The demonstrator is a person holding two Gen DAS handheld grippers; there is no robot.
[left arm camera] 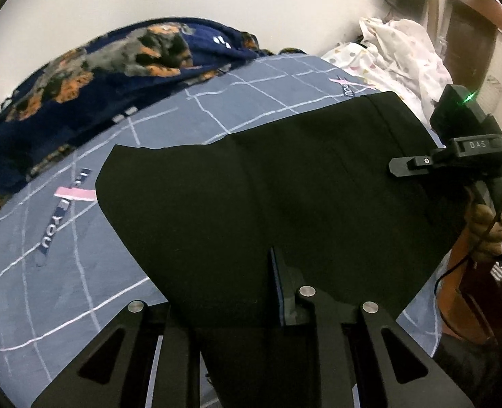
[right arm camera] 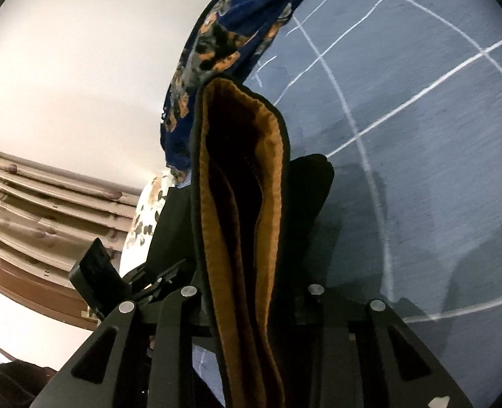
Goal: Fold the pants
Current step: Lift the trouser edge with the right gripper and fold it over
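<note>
Black pants [left arm camera: 268, 197] lie spread over a blue checked bedsheet [left arm camera: 47, 272]. My left gripper [left arm camera: 237, 306] is shut on the near edge of the pants; the cloth covers one finger and only the right finger [left arm camera: 285, 289] shows. My right gripper [left arm camera: 400, 165] grips the far right edge of the pants, held by a hand. In the right wrist view the pants' waistband with its orange-brown lining [right arm camera: 244, 204] stands up between the fingers of the right gripper [right arm camera: 251, 306], lifted above the sheet [right arm camera: 421, 170].
A navy blanket with orange and grey print [left arm camera: 81, 78] is heaped along the white wall. A white dotted cloth [left arm camera: 397, 54] lies at the far right. Brown wooden furniture [left arm camera: 472, 34] stands beyond the bed. Louvred wooden panels [right arm camera: 47, 204] show in the right wrist view.
</note>
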